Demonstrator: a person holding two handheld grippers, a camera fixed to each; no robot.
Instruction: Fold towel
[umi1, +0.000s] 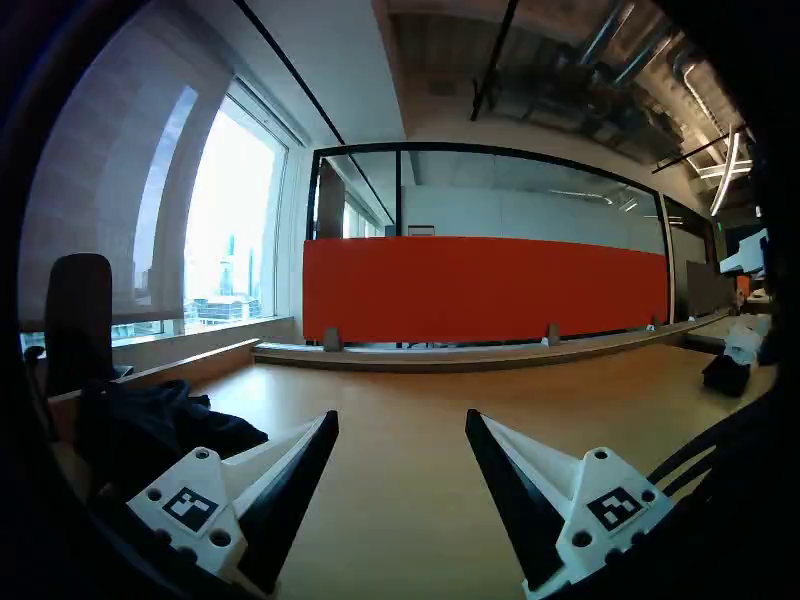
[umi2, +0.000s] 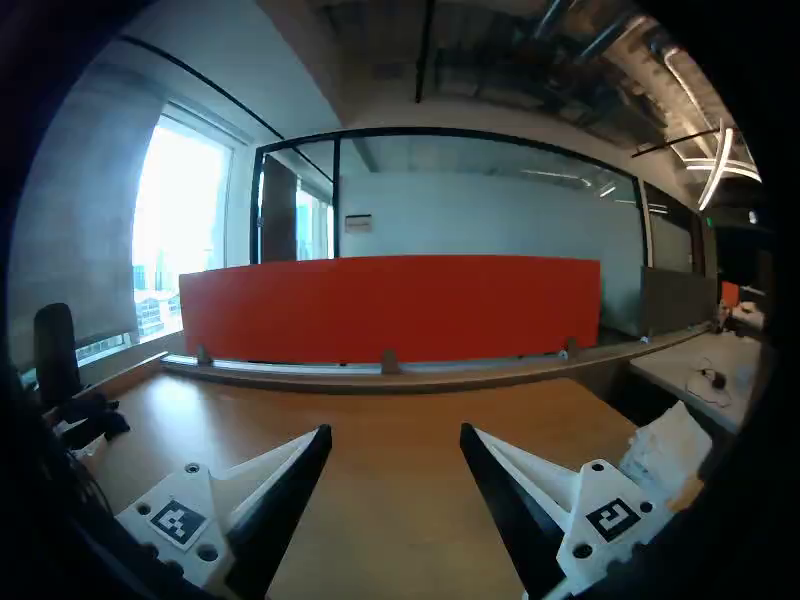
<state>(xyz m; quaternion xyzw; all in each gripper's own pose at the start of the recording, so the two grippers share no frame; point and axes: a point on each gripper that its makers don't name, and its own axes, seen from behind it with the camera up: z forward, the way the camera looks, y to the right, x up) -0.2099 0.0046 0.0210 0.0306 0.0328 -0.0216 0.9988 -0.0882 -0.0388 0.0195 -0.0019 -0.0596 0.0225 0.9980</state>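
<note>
Smooth wooden desk (umi1: 420, 395) — both pointed jaws spread.

The towel (umi2: 668, 448) is white and finely textured. It lies unfolded in a rumpled heap on the bench (umi2: 400, 470), at its right edge near the front corner.

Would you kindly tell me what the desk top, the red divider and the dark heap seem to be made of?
Desk top: wood-look laminate or veneer, smooth satin; it carries soft window glare. Red divider: matte, evenly coloured, perhaps fabric-covered or painted board. Dark heap: soft cloth, judging by its limp folds.
</note>
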